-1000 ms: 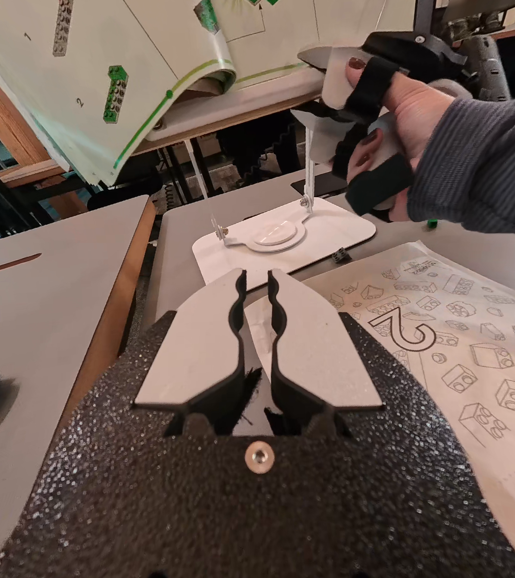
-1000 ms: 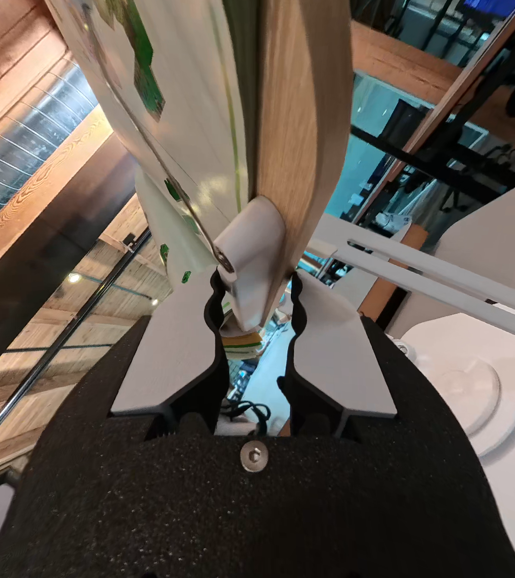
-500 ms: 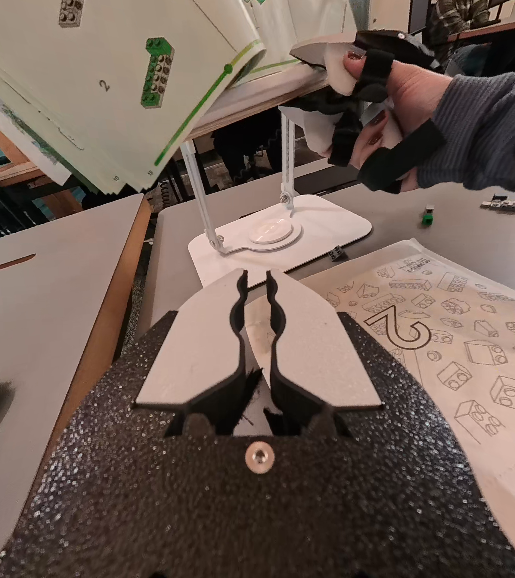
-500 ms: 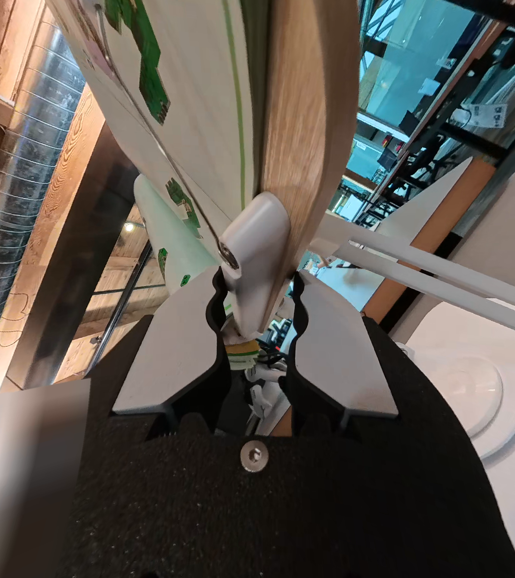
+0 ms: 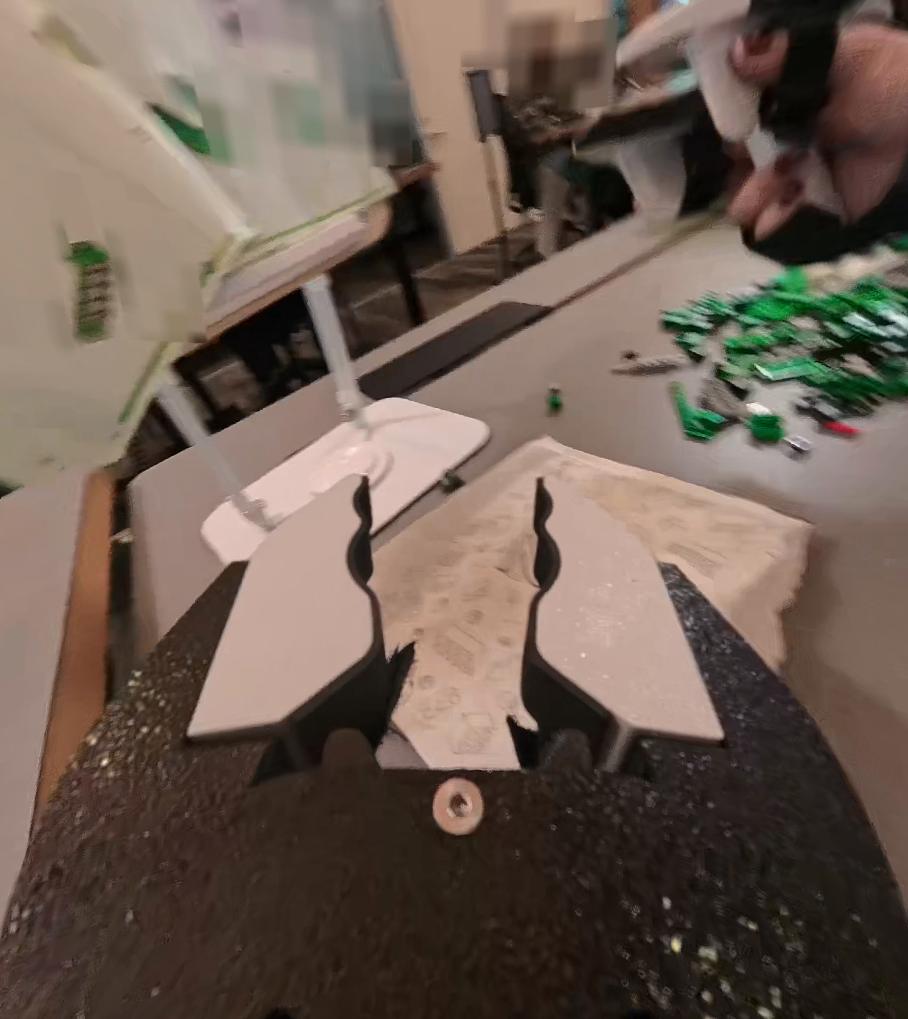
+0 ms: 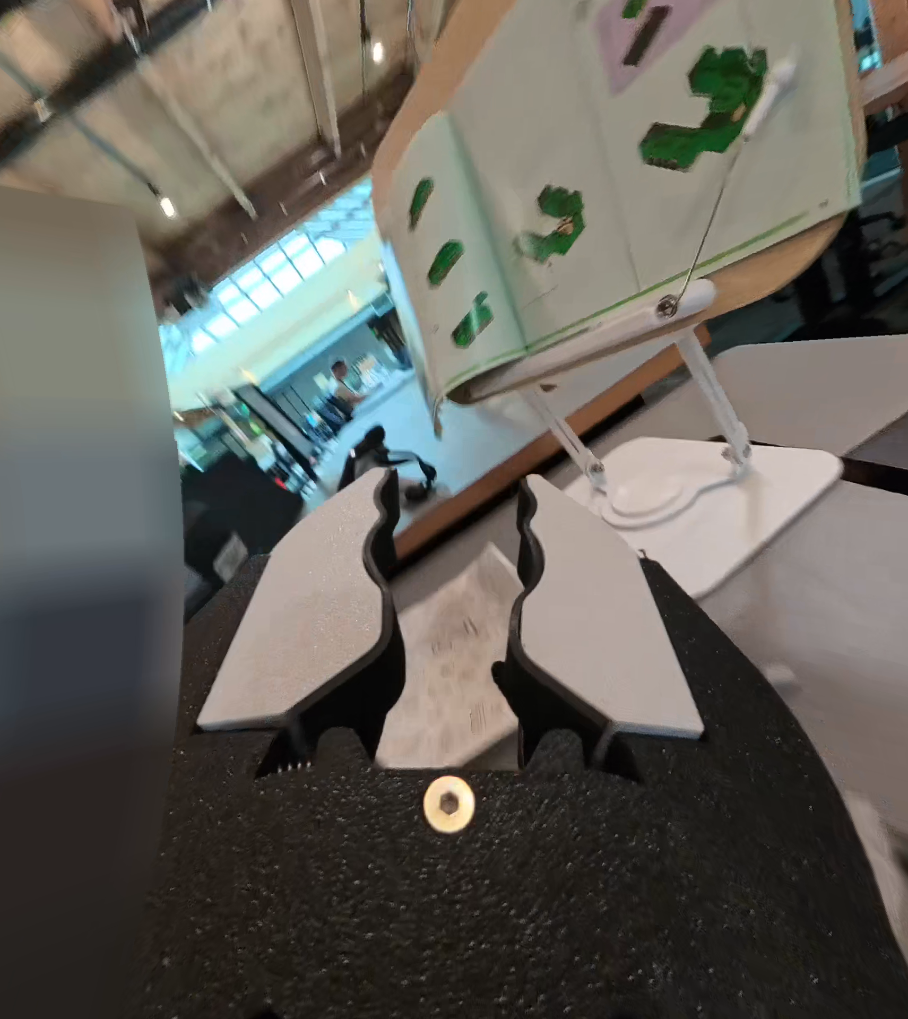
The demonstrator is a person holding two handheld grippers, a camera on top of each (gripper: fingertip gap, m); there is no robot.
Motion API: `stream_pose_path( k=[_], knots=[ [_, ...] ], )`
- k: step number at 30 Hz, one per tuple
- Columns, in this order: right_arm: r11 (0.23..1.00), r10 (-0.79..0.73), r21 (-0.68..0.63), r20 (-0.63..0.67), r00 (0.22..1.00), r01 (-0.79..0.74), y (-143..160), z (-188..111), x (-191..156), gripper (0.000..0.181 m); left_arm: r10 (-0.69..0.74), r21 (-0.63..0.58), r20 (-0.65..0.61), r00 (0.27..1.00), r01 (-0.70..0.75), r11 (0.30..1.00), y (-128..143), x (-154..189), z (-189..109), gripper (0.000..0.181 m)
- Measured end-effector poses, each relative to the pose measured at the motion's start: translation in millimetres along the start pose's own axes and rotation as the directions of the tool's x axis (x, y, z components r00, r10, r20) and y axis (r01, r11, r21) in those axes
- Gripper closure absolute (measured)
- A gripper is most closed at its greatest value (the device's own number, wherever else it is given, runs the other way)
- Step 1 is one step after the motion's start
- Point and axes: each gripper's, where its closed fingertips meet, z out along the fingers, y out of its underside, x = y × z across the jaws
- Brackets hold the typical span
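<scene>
Paper bag (image 5: 595, 529), pale and printed with little brick outlines, lies flat on the grey surface (image 5: 578, 353), and we take it as our landmark. Directly over its near corner we have the left gripper (image 5: 451, 529), jaws spread wide and empty, the bag showing through the gap. The right gripper (image 6: 454, 529) is also spread with nothing between its fingers; a corner of the bag shows in its gap too.

Just behind the bag stands the white book stand (image 5: 418, 441), its thin legs propping an open instruction booklet (image 6: 606, 182) at a slant, presumably so the pages face the worker; a wire arm pins the page. Off to the bag's far right sits a heap of green bricks (image 5: 826, 342).

Both views are smeared by motion, so the bag's print and single bricks are hard to make out. The hand (image 5: 854, 127) is cut off at the corner.
</scene>
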Motion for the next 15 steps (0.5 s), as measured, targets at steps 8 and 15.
stream_pose_path(
  k=[8,15],
  knots=[
    [0.895,-0.422,-0.239,-0.184,0.888,0.376,25,-150,-48,0.140,0.269,-0.360,-0.332,0.904,-0.386,0.849,46,75,-21,0.091],
    [0.744,-0.604,-0.474,-0.173,0.778,0.472,84,-190,-44,0.146,0.201,-0.448,-0.371,0.907,-0.364,0.816,65,87,-14,0.121]
  ],
)
